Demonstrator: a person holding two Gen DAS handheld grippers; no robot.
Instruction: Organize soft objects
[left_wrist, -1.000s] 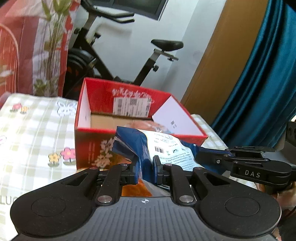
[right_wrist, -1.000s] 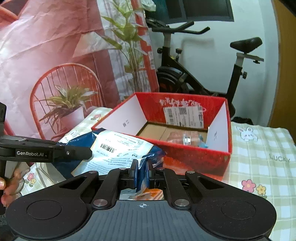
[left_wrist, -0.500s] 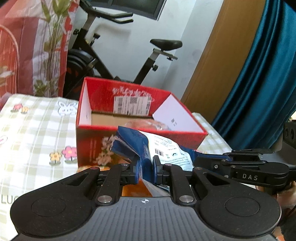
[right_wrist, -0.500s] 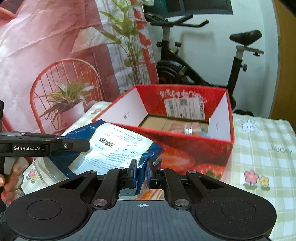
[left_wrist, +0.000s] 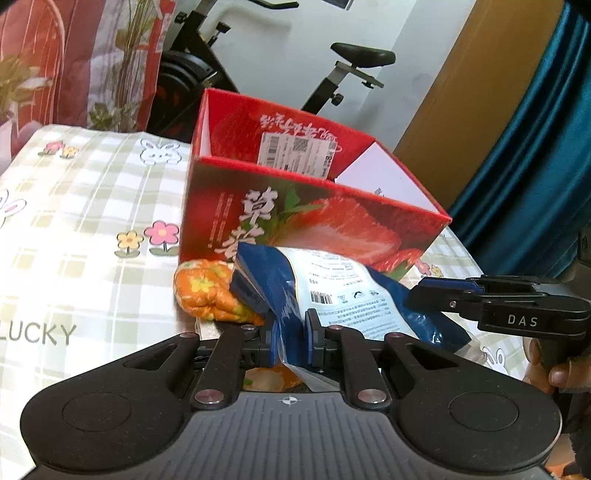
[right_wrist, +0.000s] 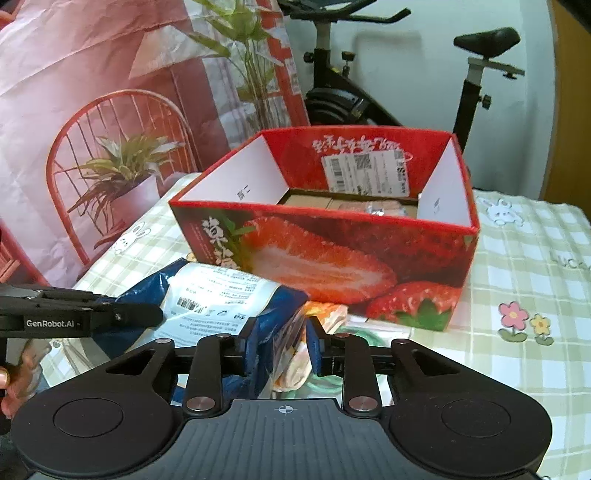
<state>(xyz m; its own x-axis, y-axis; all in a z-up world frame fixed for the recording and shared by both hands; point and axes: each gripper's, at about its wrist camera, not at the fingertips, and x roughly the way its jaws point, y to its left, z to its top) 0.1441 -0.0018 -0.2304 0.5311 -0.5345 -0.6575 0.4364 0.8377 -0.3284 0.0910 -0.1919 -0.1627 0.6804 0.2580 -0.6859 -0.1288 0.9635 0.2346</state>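
Left gripper (left_wrist: 288, 332) stayed clamped on the blue bag (left_wrist: 332, 291) while right gripper (right_wrist: 277, 343) was opening around its other end, strawberry box (right_wrist: 332, 254) just beyond.

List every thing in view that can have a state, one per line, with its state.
Strawberry box: upright, top open, something pale lying inside.
Blue bag: outside the box, in front of it, lying over the orange cloth.
Orange cloth: bunched on the tablecloth against the box front.
Left tool: shut on the blue bag.
Right tool: opening, bag corner between its fingers.
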